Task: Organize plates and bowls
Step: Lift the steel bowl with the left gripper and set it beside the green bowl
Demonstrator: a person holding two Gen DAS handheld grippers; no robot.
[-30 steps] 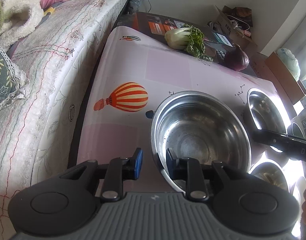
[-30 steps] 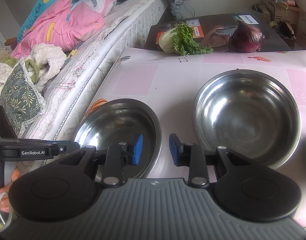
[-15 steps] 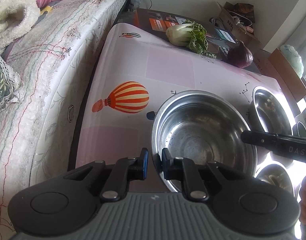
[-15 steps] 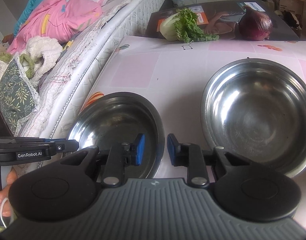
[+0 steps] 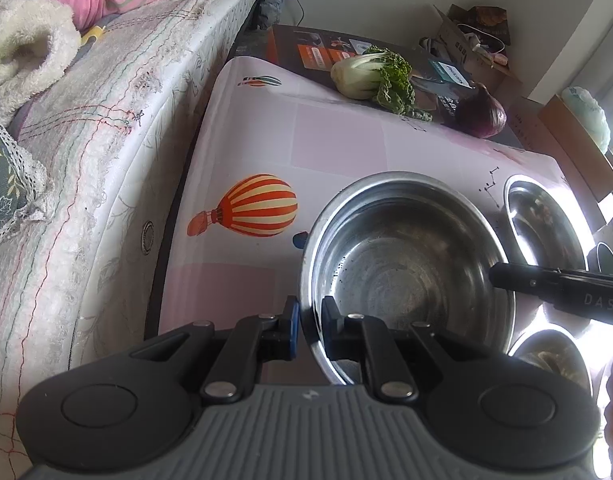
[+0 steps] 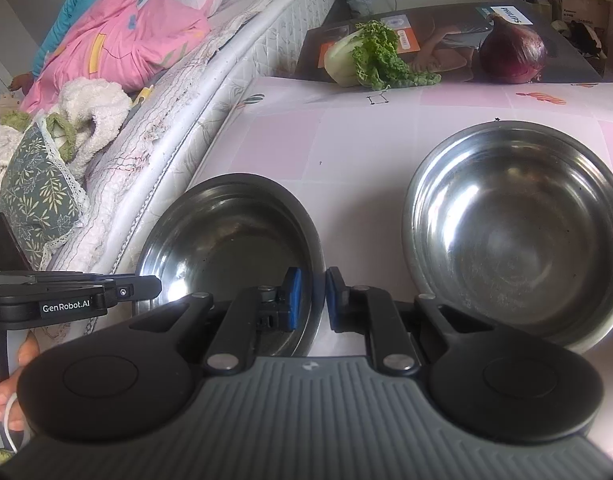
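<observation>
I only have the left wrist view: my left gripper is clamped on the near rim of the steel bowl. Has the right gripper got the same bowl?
Observer: Yes. In the right wrist view the right gripper is shut on the steel bowl, one blue pad inside the rim and one outside.
Operator: Is the neighbouring bowl touching it? Glare hides that here.
Observer: No. The second bowl stands apart, with a strip of tablecloth between them.
Operator: Anything in it?
Observer: No, it is empty.

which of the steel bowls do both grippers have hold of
The left-hand bowl, nearest the mattress: the right gripper pinches its right rim and the left gripper its left rim. The bigger bowl beside it sits untouched.
</observation>
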